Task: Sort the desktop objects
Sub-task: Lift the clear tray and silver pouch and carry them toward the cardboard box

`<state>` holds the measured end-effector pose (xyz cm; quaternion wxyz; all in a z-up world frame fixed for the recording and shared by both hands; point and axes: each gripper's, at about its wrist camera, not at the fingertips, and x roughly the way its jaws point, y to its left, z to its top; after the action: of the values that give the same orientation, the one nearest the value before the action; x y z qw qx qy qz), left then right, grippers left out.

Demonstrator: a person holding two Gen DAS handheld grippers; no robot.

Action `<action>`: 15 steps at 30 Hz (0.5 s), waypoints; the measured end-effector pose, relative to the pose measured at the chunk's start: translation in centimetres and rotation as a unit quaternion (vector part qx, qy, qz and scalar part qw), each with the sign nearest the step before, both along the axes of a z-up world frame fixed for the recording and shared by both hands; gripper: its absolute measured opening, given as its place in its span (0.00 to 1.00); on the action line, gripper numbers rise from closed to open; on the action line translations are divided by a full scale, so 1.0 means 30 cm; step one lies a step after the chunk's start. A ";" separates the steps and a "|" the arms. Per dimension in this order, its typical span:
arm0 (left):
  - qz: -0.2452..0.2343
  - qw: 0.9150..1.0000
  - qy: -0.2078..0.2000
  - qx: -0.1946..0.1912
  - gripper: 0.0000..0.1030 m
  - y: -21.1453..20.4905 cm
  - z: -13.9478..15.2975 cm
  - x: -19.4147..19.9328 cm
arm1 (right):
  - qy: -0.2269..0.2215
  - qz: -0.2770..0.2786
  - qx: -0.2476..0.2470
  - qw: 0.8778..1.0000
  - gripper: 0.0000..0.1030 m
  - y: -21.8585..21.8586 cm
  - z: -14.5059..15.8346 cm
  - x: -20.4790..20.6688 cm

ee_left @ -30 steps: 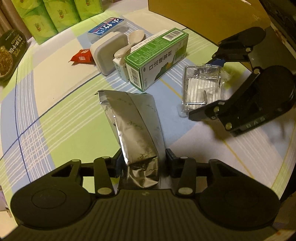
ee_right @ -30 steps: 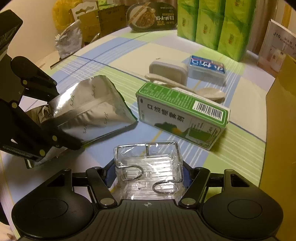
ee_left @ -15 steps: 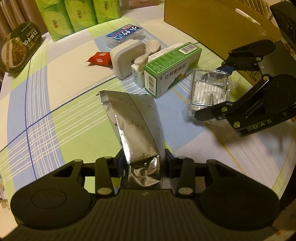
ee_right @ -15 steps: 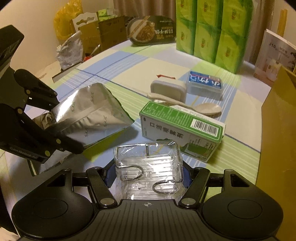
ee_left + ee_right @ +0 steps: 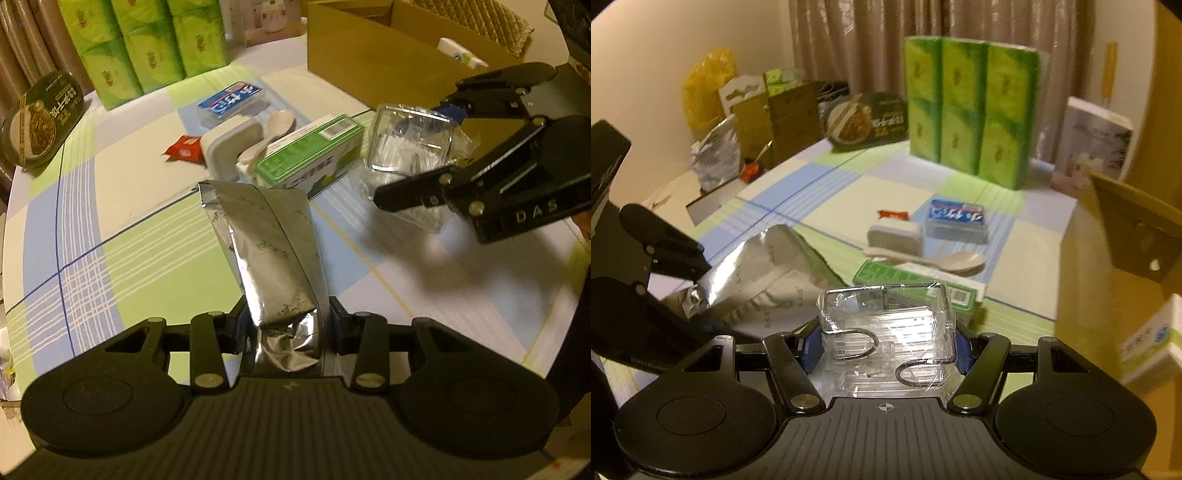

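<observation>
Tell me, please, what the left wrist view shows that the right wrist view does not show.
Only the left wrist view looks down into the open cardboard box and shows a white packet in it.

Only the right wrist view shows the curtain, the yellow bag and the brown cartons beyond the table.

Both show the foil pouch in the left hand-held gripper, the clear plastic tray in the right hand-held gripper, and the green box.
</observation>
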<state>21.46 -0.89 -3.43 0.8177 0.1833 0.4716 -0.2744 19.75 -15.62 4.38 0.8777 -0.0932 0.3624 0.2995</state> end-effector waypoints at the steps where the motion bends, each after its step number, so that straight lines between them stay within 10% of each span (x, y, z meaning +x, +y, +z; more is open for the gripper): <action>1: 0.001 1.000 -0.002 0.000 0.35 -0.006 0.008 -0.008 | -0.003 -0.005 0.003 1.000 0.62 -0.012 0.010 -0.008; 15: -0.026 0.999 -0.036 -0.014 0.35 -0.150 0.150 -0.115 | -0.088 -0.080 0.037 0.992 0.62 -0.188 0.173 -0.142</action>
<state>17.99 -5.39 1.07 0.8290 0.1941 0.4334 -0.2955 15.49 -21.27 9.57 0.9300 -0.0571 0.2788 0.2326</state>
